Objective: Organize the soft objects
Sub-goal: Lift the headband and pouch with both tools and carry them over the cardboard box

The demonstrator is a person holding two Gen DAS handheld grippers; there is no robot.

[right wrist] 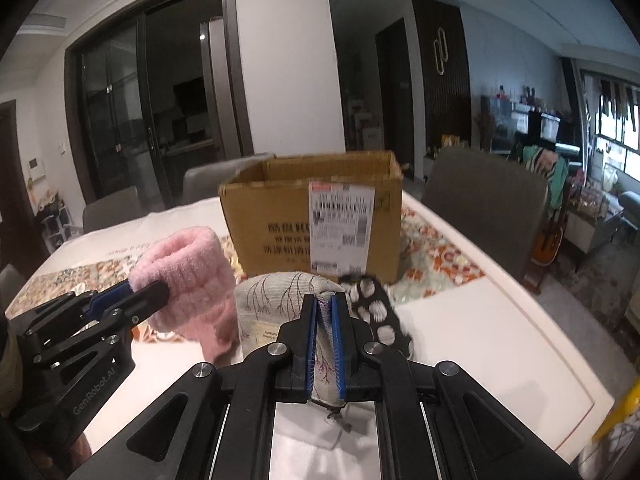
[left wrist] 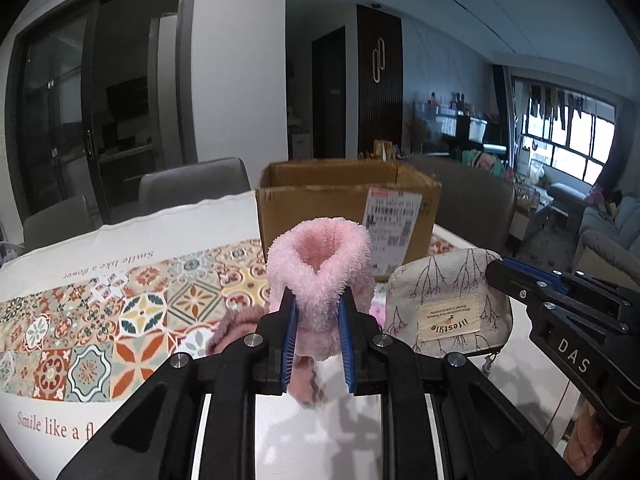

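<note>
Left tool (left wrist: 318, 320) clamped on a fluffy pink knitted sock (left wrist: 318, 264), cuff opening upward, body squeezed between the blue pads; the toe end hangs below the tool toward the desk (right wrist: 480, 328). Right tool (right wrist: 325, 320) pinched nearly closed on a beige fabric pouch printed with bare branches and a sewn label (left wrist: 448, 312), gripping only a thin fold at its near edge. Both pieces held side by side, near the front of the open brown cardboard box with a shipping label (right wrist: 316, 216), which stands at the far middle of the desk on a patterned tile-print cloth (left wrist: 100, 320). A black fabric piece with white spots (right wrist: 376, 312) lies just right of the pouch, touching or overlapping it; cannot tell which. A second pinkish knit item (left wrist: 236, 326) lies on the desk left of the left tool. Judged risks: the pouch's narrow grip may slip if the carry to the box is quick, its weight pulling the fold free. The spotted piece could drag along with the pouch. The sock's dangling toe may catch on the box's near wall if not raised high enough. The tools are close together and could knock while moving.
</note>
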